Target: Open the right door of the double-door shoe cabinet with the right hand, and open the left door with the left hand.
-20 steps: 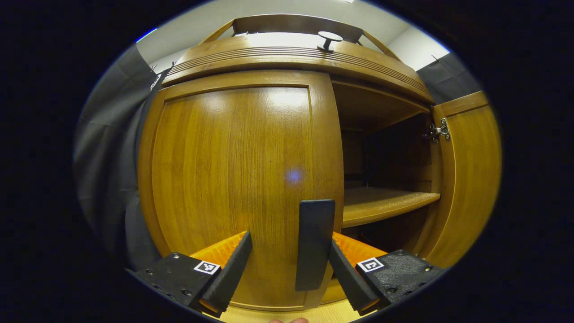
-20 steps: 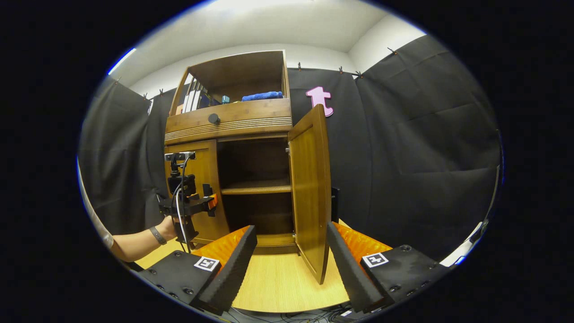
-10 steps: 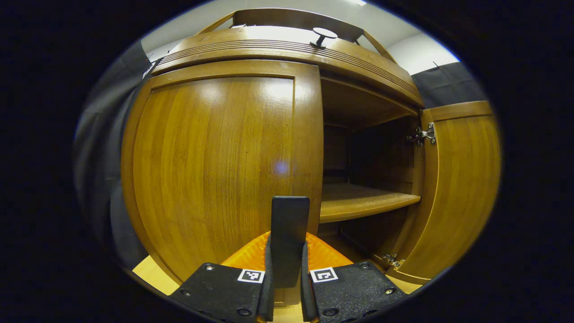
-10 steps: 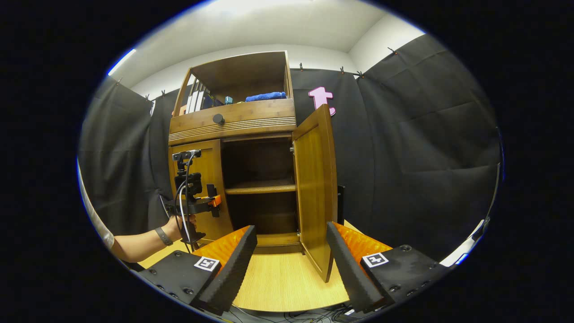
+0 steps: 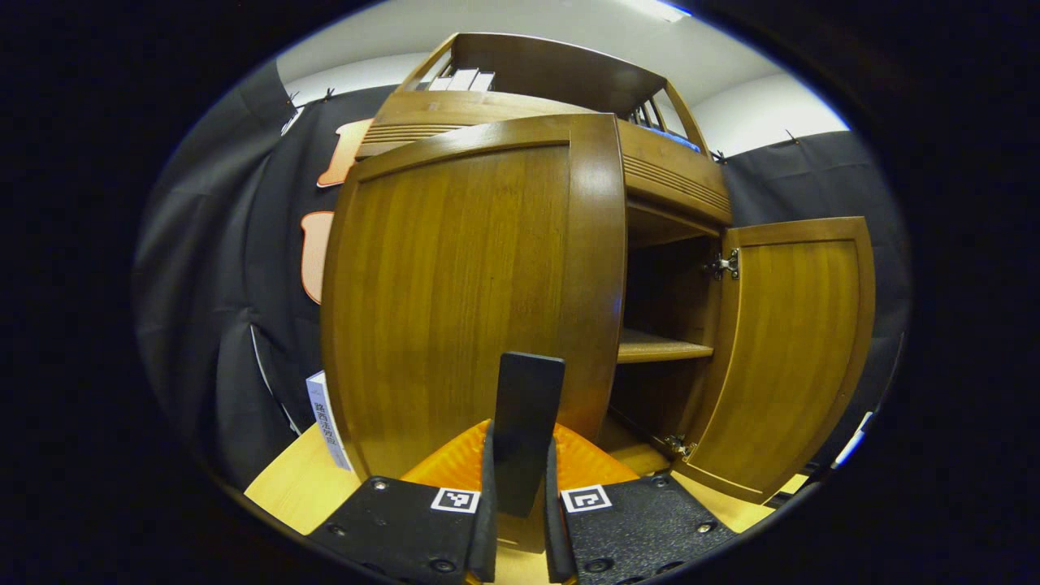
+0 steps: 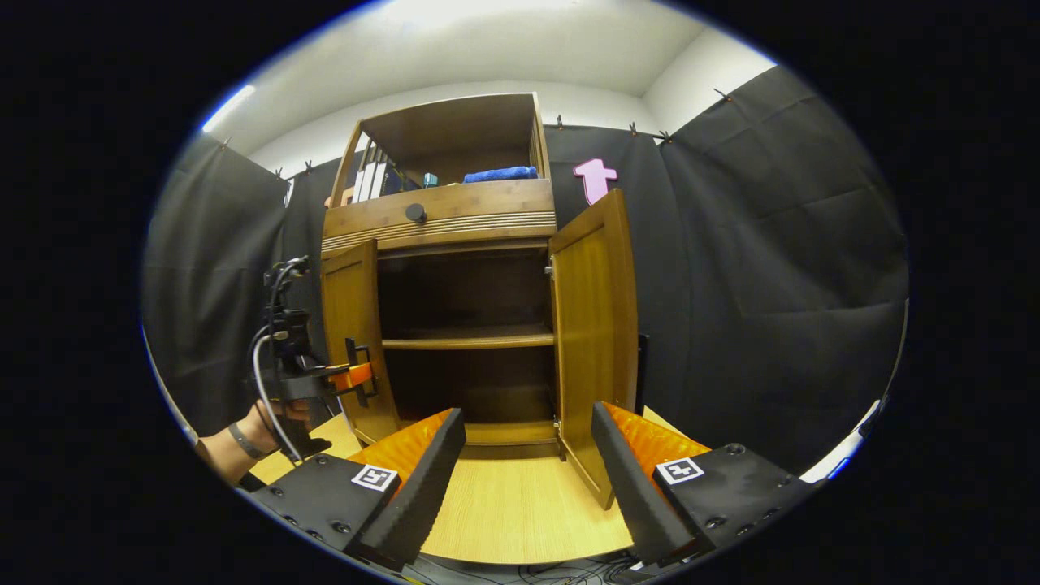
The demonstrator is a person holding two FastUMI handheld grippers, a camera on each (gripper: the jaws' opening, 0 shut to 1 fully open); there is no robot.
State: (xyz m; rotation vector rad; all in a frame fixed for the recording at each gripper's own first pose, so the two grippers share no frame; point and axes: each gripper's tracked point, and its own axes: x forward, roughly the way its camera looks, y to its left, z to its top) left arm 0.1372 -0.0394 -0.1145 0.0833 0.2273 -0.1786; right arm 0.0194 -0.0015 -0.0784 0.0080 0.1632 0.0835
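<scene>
Tongs first. Left tongs [image 5: 517,520] are clenched on the dark upright handle [image 5: 528,422] at the free edge of the left door [image 5: 455,301]; both fingers press its sides. In the right gripper view the same tool sits at that door's edge, held by a hand [image 6: 280,418]. Right tongs [image 6: 528,471] hang released, jaws spread wide, holding nothing, well back from the shoe cabinet [image 6: 455,219] over the pale wooden floor [image 6: 520,512].

Risks, as judgement:
- Handle is slim and gripped near its lower end. A pull off the hinge arc could twist it out of the pads or let it slip.
- Left door is only partly swung. Letting go now may leave it short of fully open.
- White labelled panel [image 5: 329,422] leans just beside the hinge side of the left door. A wider swing could strike it.

Left door: glossy mid-brown wood, framed panel with vertical grain, swung outward from the cabinet front. Right door [image 6: 597,325]: same build, standing wide open, a metal hinge [image 5: 725,264] showing at its upper inner edge, so that half of the task looks done.

Interior: dark, one shelf [image 6: 467,337] across the middle, no shoes that I can make out.

Farther up: a ribbed drawer front with a round knob [image 6: 416,213], then an open top compartment with upright books [image 6: 372,180] and a folded blue cloth [image 6: 500,174].
</scene>
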